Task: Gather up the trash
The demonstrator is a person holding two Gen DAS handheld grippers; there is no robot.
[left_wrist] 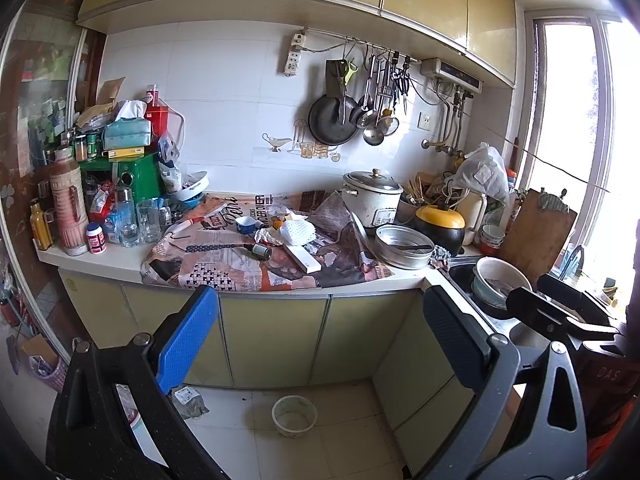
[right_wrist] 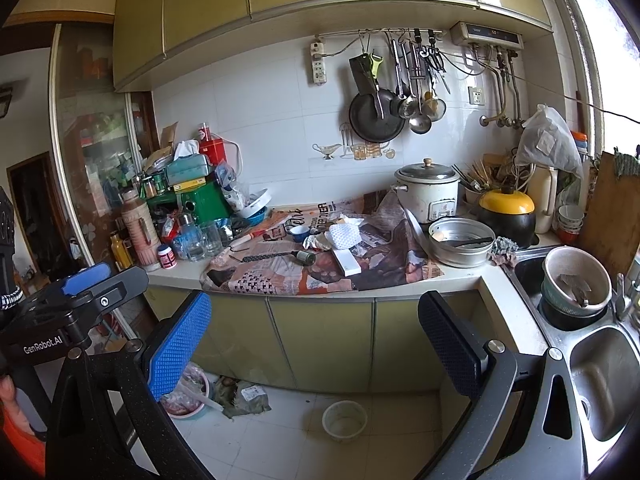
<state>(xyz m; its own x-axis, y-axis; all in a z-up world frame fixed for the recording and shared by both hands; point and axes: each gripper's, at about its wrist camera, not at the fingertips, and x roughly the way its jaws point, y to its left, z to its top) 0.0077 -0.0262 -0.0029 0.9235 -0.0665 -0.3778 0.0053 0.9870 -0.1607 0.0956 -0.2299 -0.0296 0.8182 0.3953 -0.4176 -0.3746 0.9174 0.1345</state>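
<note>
Trash lies on the newspaper-covered counter: a white foam net, crumpled paper, a small dark can on its side and a flat white box. The same net, can and box show in the right wrist view. My left gripper is open and empty, held back in front of the cabinet doors. My right gripper is open and empty, also well short of the counter. The right gripper also shows in the left wrist view.
Bottles, glasses and boxes crowd the counter's left end. A rice cooker, metal basin and black pot stand at the right. The sink holds bowls. A white bowl and bagged scraps lie on the floor.
</note>
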